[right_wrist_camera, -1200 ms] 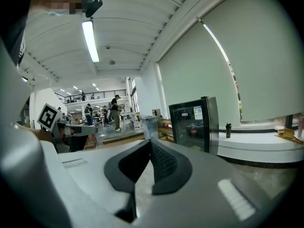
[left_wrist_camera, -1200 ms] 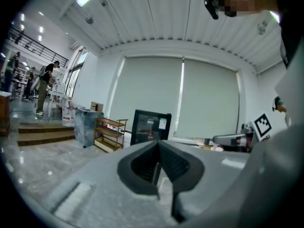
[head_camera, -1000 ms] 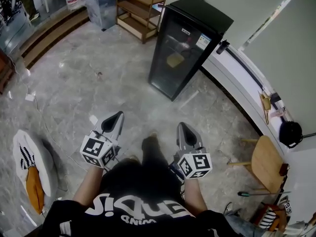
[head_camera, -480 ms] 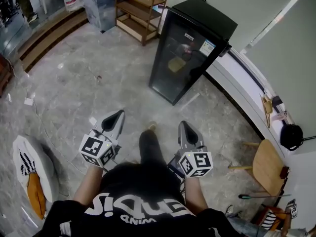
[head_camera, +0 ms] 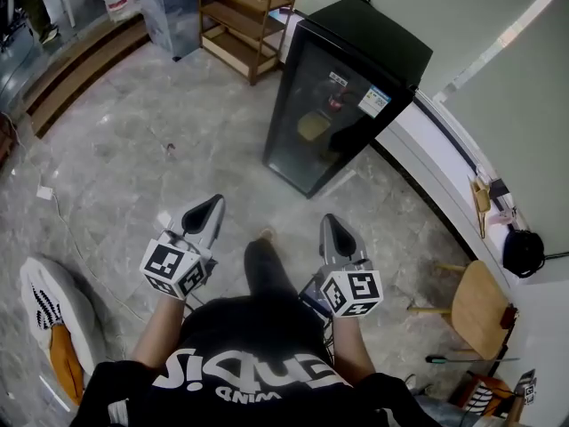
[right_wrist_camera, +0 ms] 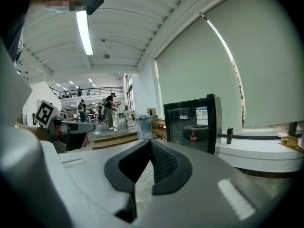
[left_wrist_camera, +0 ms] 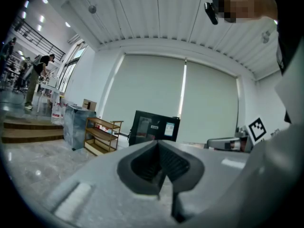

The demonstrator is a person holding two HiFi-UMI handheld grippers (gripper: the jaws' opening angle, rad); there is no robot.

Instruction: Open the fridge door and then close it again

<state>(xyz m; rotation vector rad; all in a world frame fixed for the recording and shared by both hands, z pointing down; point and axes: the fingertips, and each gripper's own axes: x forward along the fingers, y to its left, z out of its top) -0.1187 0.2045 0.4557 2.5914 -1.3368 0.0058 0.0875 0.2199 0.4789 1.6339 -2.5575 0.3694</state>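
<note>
Ahead, shut fridge (head_camera: 356, 34) holds small items (head_camera: 313, 125); left gripper (head_camera: 213, 205) and right gripper (head_camera: 329, 224) fingers together.

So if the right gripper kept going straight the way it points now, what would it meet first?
The right gripper would most likely meet the fridge, near the left of its closed glass door; only bare floor lies between. Depth is unclear, so it might pass just left.
</note>
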